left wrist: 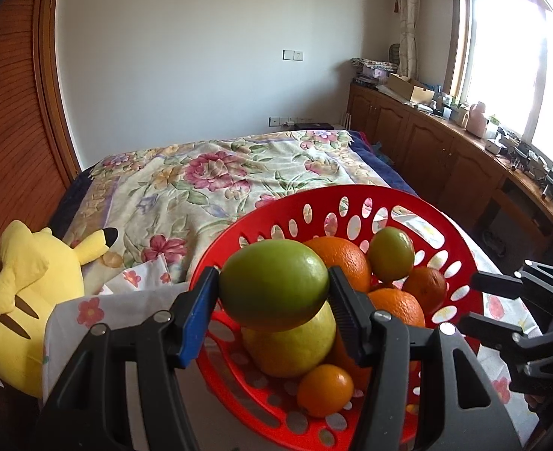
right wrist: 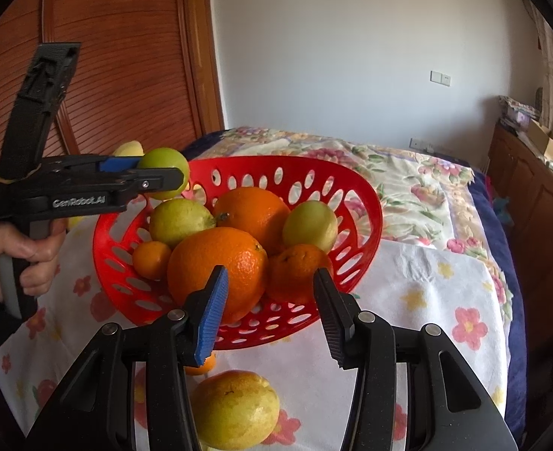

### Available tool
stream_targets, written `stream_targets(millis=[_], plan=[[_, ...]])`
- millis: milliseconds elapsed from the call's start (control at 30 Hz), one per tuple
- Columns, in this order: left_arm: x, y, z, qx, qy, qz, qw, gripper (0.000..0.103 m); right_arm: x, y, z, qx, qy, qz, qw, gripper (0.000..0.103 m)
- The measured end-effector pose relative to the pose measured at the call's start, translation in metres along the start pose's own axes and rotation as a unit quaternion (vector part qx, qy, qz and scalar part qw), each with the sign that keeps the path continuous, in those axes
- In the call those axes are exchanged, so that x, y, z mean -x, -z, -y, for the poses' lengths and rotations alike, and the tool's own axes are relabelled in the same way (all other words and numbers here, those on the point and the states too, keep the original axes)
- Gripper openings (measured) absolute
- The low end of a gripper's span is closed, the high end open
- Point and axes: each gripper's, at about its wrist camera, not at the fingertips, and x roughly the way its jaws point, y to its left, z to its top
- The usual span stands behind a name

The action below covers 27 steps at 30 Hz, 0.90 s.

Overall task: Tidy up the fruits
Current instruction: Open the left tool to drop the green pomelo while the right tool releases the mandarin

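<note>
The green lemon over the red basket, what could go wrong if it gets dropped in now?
1. The green lemon, pinched between the left gripper fingers, hangs above an already heaped red basket; released, it may roll off the pile.
2. The right gripper sits empty near the rim and could nudge the basket.

1. The red basket (right wrist: 366, 210) is glossy, smooth plastic pierced with oval holes.
2. The oranges (right wrist: 218, 263) have dimpled, slightly shiny peel.
3. The green lemon (left wrist: 274, 283) looks smooth and waxy.
4. The left claw (left wrist: 274, 297) is matt black plastic with ribbed pads.
5. The floral cloth (right wrist: 426, 285) is soft and matt.
</note>
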Motion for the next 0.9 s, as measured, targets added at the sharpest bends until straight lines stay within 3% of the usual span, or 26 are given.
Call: stream_targets(millis=[300, 900], plan=[[-0.017, -0.009, -0.001, -0.003, -0.007, -0.026, 0.9996, 0.058, 0.003, 0.003, -0.002, -0.004, -0.002, 0.002, 1.000, 0.048], [-0.005, -0.003, 0.003, 0.008, -0.019, -0.020, 0.9996, 0.060, 0.011, 0.009, -0.007, -0.007, -0.008, 0.005, 1.000, 0.054]])
